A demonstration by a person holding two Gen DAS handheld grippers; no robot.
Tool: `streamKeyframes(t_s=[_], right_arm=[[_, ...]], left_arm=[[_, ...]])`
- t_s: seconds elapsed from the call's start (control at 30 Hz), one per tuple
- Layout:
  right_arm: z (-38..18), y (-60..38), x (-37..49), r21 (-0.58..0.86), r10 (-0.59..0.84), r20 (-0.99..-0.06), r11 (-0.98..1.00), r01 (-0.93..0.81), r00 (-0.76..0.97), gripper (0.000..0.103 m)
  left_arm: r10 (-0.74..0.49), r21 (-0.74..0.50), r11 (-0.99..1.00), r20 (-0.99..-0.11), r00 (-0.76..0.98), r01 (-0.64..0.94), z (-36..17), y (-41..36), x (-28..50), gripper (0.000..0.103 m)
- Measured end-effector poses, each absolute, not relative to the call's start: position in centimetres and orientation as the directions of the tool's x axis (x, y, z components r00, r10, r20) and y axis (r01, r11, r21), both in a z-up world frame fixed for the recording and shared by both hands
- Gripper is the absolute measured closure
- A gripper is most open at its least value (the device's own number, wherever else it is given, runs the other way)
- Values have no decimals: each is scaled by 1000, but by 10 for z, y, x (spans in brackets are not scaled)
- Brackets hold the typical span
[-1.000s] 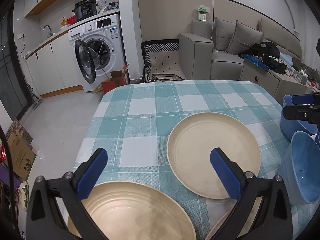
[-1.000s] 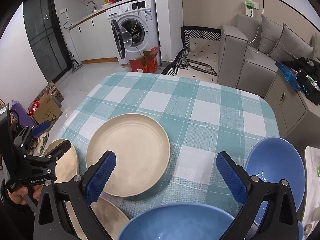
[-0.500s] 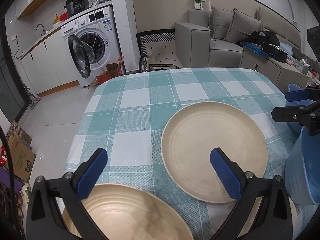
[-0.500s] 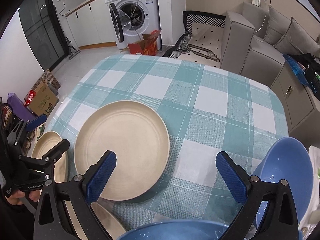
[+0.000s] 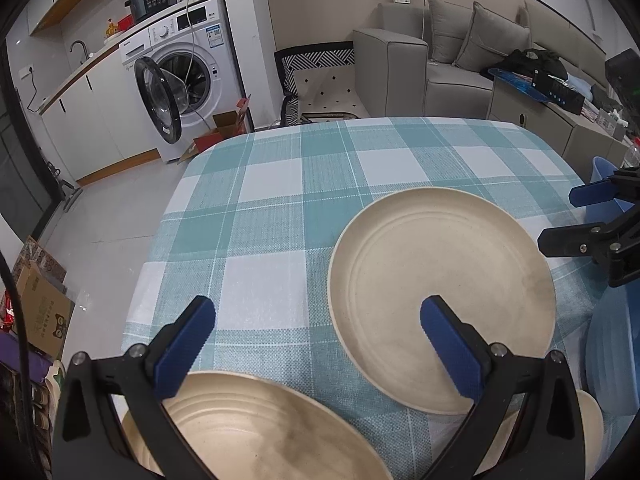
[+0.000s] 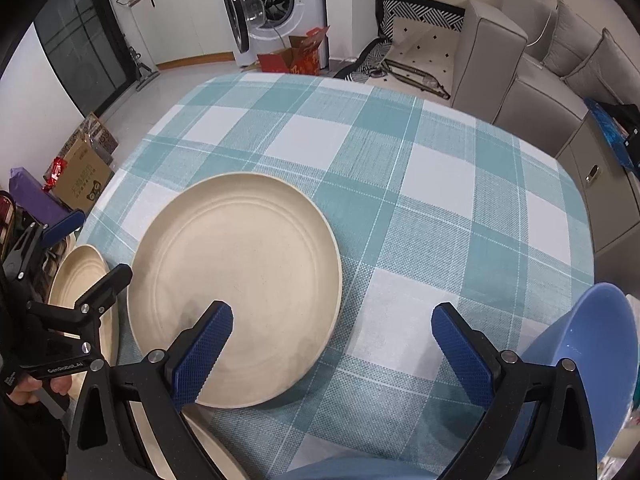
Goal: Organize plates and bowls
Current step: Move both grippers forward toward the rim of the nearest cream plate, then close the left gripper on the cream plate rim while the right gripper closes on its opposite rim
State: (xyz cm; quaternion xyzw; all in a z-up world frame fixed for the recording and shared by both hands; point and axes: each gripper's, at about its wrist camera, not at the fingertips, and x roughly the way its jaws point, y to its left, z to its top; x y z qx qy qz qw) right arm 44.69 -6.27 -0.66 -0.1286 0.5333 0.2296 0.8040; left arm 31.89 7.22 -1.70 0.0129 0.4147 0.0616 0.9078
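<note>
A large cream plate [image 5: 440, 296] [image 6: 240, 280] lies on the checked tablecloth [image 5: 300, 184]. A second cream plate [image 5: 260, 432] [image 6: 80, 280] sits at the near left table edge, under my left gripper [image 5: 316, 336], which is open and holds nothing. A third cream plate [image 5: 588, 420] [image 6: 208, 452] peeks out at the near edge. One blue bowl [image 6: 592, 360] stands to the right and another [image 6: 360, 474] just below my right gripper [image 6: 332, 332], also open and holding nothing, its left finger over the large plate's near rim. Each gripper shows in the other's view [image 5: 560, 218] [image 6: 98, 245].
The far half of the table [image 6: 400, 140] carries only the cloth. Beyond it stand a washing machine [image 5: 184, 76] with its door open, a red box on the floor [image 6: 296, 56] and a grey sofa [image 5: 420, 60]. Cardboard boxes [image 6: 80, 172] sit left of the table.
Both grippers have moved forward and lower over the table, so the large plate looms bigger. The near blue bowl has slid almost out of the right wrist view. Both stay open.
</note>
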Motion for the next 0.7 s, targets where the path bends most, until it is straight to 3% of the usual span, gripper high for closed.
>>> streamKeyframes(t_s=[0.63,0.7], right_arm=[[-35,-49,463,20,170,-956,849,-528,238,13],[-38,-47,463,31,172,-961,846,-532,216,28]], left_arm=[[135,97,991,-786,603,-96,-32,76,330,2],[131,96,991,-791,598,-90,-33,76,330,8]])
